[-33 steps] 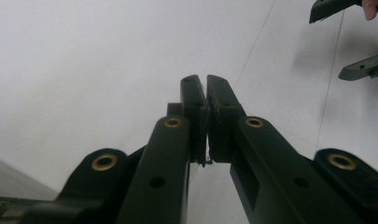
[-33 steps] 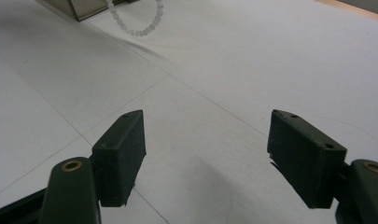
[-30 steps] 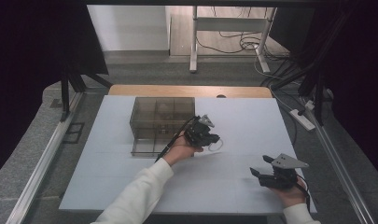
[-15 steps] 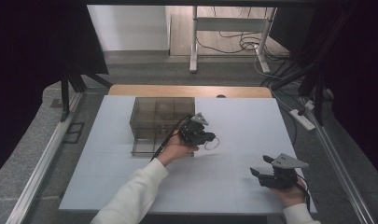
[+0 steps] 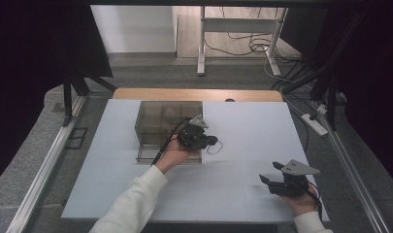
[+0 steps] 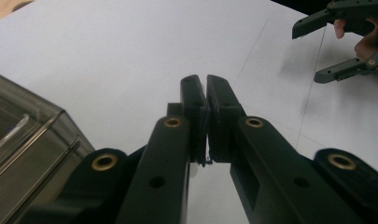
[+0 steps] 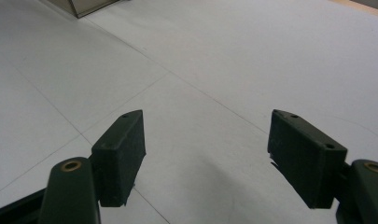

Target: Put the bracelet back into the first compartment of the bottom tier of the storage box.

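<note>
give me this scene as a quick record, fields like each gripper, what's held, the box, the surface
left gripper: jaws shut, beside the right front corner of the box, above the board
held by left gripper: something thin and pale between the pads, too small to identify; a thin ring shows at its tip
right gripper: jaws open, nothing between them, near the board's front right
box: smoky clear plastic, divided into compartments, at the board's middle left
surface: white board on a wooden table
</note>
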### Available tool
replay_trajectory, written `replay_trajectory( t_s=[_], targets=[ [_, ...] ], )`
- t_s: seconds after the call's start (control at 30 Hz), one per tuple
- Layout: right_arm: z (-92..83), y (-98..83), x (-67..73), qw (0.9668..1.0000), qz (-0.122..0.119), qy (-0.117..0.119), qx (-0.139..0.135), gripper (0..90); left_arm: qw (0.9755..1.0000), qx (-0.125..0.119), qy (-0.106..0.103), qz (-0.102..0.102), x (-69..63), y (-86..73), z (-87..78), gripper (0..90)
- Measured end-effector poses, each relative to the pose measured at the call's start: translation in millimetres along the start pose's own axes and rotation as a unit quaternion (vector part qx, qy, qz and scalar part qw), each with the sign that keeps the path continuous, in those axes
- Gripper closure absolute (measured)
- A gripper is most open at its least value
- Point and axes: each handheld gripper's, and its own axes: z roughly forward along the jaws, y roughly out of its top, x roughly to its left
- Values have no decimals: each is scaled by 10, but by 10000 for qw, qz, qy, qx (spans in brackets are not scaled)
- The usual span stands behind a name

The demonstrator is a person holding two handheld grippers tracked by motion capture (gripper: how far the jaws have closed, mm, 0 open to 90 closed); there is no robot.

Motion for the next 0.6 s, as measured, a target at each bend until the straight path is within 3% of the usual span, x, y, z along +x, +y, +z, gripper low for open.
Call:
replay_trajectory(
  t_s=[0.6],
  targets=[
    [11,-3,1,10000,1,-11,19,271,9996,-216,98,-127,60,-138,-229,866]
  ],
)
